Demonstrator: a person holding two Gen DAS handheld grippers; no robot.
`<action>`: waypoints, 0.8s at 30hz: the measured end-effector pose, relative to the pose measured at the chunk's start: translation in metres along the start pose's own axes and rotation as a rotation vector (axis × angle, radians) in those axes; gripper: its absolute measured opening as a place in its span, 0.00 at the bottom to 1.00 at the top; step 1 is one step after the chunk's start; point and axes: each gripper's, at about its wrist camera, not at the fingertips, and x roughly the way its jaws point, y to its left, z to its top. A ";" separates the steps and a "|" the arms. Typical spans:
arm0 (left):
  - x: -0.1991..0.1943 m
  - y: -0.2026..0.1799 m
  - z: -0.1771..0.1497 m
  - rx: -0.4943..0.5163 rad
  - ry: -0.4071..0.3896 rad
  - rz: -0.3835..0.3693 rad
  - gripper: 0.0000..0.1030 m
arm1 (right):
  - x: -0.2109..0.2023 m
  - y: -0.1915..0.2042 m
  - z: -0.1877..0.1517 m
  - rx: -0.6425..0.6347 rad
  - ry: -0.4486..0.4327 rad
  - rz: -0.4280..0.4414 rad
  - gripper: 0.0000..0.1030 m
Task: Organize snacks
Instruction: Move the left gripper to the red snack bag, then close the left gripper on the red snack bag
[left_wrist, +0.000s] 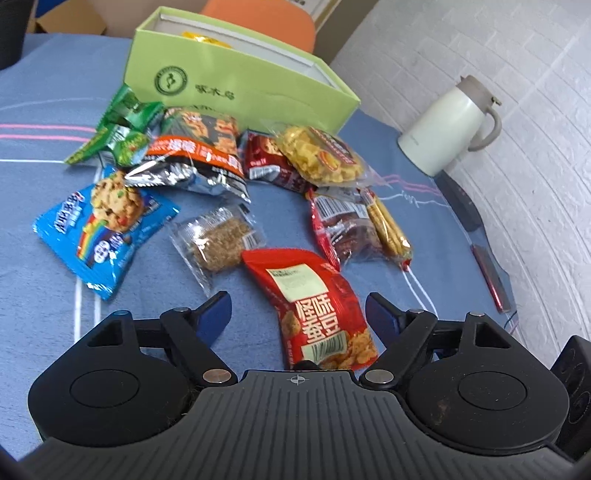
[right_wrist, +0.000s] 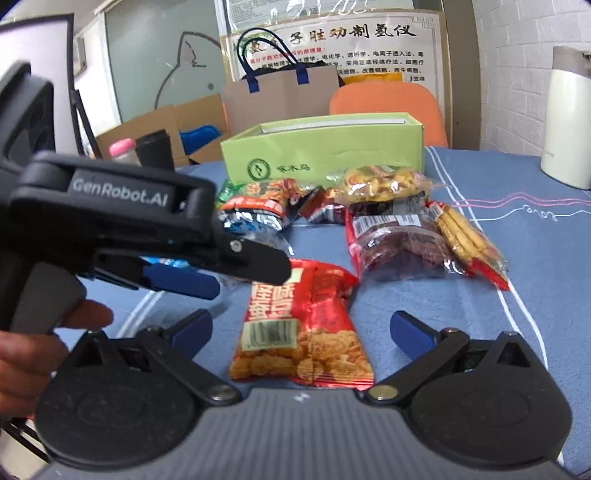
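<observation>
A red snack packet (left_wrist: 295, 280) (right_wrist: 295, 343) lies flat on the blue tablecloth, nearest to me. My left gripper (left_wrist: 297, 299) is open, its blue pads either side of the packet and clear of it. My right gripper (right_wrist: 302, 315) is open too and straddles the same packet's lower half without touching. The left gripper (right_wrist: 251, 278) also shows from the side in the right wrist view, above the packet's top left corner. Behind lie several more snacks: a blue cookie packet (left_wrist: 107, 225), a clear-wrapped bar (left_wrist: 218, 240), a red date bag (left_wrist: 340, 229) (right_wrist: 399, 243). An open green box (left_wrist: 236, 85) (right_wrist: 321, 155) stands at the back.
A white jug (left_wrist: 450, 125) (right_wrist: 569, 118) stands at the right by the brick wall. A red phone (left_wrist: 491, 277) lies near the table's right edge. An orange chair (right_wrist: 388, 99) and a paper bag (right_wrist: 280, 96) are beyond the table. A hand (right_wrist: 37, 350) holds the left gripper.
</observation>
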 end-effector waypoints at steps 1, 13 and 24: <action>0.002 -0.001 0.000 0.006 0.003 -0.002 0.65 | 0.000 0.001 -0.001 -0.008 0.006 -0.003 0.99; 0.010 0.000 -0.002 -0.002 0.023 -0.038 0.57 | 0.012 0.014 0.000 -0.109 0.026 -0.021 0.93; 0.006 -0.015 0.002 0.011 0.034 -0.091 0.19 | -0.014 0.016 0.009 -0.117 -0.049 -0.037 0.67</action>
